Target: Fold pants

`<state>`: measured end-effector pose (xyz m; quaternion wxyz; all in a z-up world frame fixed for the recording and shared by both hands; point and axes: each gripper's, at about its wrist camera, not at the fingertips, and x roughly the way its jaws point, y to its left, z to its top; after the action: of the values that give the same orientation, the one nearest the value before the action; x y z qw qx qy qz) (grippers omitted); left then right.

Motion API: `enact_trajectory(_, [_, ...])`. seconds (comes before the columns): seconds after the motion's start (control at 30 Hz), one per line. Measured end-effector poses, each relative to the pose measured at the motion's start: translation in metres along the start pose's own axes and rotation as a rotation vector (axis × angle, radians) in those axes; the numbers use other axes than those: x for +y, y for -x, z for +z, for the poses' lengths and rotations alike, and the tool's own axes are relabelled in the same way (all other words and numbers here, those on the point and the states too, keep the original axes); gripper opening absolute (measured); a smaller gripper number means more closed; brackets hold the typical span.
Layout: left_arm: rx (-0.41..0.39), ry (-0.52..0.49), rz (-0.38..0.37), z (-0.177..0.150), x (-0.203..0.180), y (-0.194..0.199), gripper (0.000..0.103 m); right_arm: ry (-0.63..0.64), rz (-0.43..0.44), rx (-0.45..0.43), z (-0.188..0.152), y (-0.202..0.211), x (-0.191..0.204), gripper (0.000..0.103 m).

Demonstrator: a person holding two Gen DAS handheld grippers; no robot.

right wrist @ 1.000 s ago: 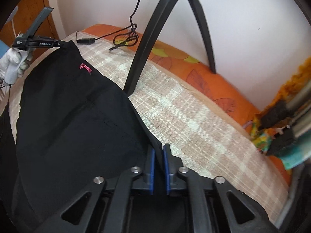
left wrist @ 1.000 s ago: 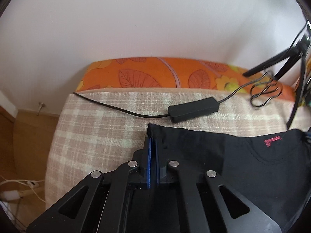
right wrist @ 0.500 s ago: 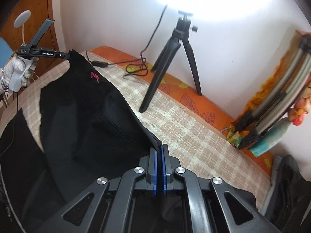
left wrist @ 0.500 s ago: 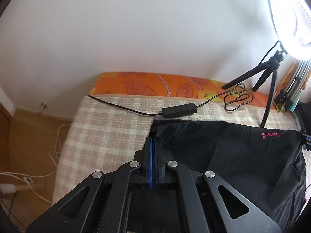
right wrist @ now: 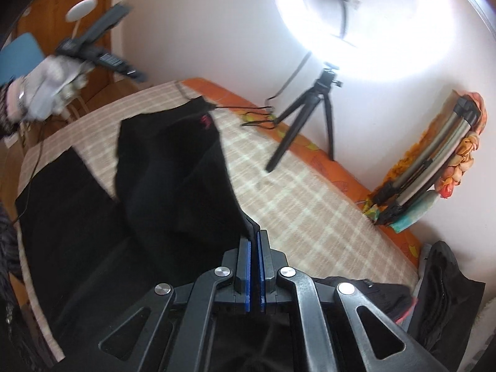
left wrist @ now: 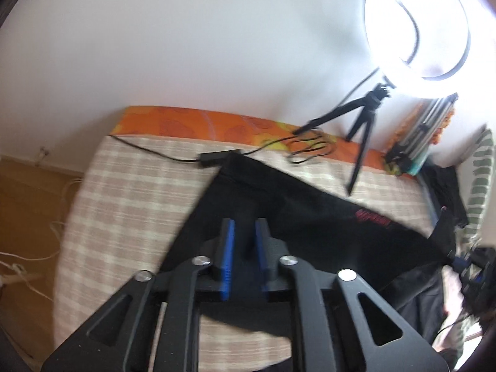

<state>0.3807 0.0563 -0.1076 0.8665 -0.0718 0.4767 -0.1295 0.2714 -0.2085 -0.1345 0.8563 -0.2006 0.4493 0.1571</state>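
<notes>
Black pants with a small pink label lie spread on the checked beige bed cover. In the left wrist view my left gripper is open and empty, raised above the pants' waistband end. In the right wrist view my right gripper is shut on the near corner of the pants and holds that edge lifted. The left gripper also shows there, held up in a gloved hand at the far left, clear of the cloth.
A lit ring light on a black tripod stands at the bed's back edge, with its cable and black inline box on the cover. An orange leaf-print mattress edge runs along the wall. Folded stands lean at right. Dark clothes lie at right.
My left gripper has opened and let go of the pants' corner, then lifted up and away. My right gripper stays shut on its corner and has drawn back.
</notes>
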Motion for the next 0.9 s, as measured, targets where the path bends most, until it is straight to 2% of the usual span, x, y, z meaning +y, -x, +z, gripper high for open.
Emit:
enact_trajectory(0.03, [0.006, 0.004, -0.011, 0.000, -0.006, -0.003, 0.040, 0.010, 0.004, 0.002, -0.004, 0.002, 0.006, 0.001])
enact_trajectory(0.07, [0.012, 0.007, -0.026, 0.001, -0.014, -0.005, 0.044, 0.015, 0.010, 0.003, -0.008, 0.004, 0.011, 0.001])
enact_trajectory(0.17, [0.033, 0.003, -0.046, 0.007, -0.039, -0.014, 0.045, 0.025, 0.030, -0.001, -0.016, 0.008, 0.021, 0.001])
enact_trajectory(0.23, [0.058, 0.009, -0.062, 0.010, -0.053, -0.021, 0.051, 0.036, 0.035, -0.005, -0.020, 0.010, 0.028, 0.001])
enact_trajectory(0.37, [0.112, 0.021, -0.063, 0.015, -0.075, -0.039, 0.052, 0.071, 0.051, 0.000, -0.031, 0.008, 0.044, 0.001])
enact_trajectory(0.5, [0.156, 0.014, -0.035, 0.014, -0.088, -0.051, 0.052, 0.120, 0.062, 0.005, -0.042, 0.006, 0.062, 0.001])
enact_trajectory(0.57, [0.202, 0.001, -0.006, 0.013, -0.092, -0.059, 0.052, 0.140, 0.062, 0.004, -0.046, 0.007, 0.068, 0.001])
enact_trajectory(0.67, [0.263, -0.006, 0.071, 0.006, -0.089, -0.070, 0.052, 0.161, 0.053, -0.002, -0.050, 0.008, 0.074, 0.001])
enact_trajectory(0.83, [0.298, 0.028, 0.085, -0.009, -0.069, -0.075, 0.052, 0.157, 0.057, -0.014, -0.053, 0.011, 0.073, 0.001])
enact_trajectory(0.87, [0.294, 0.031, 0.093, -0.011, -0.067, -0.074, 0.051, 0.158, 0.054, -0.016, -0.054, 0.011, 0.073, 0.001])
enact_trajectory(0.9, [0.283, 0.035, 0.099, -0.012, -0.065, -0.072, 0.041, 0.158, 0.052, -0.018, -0.055, 0.012, 0.074, 0.001])
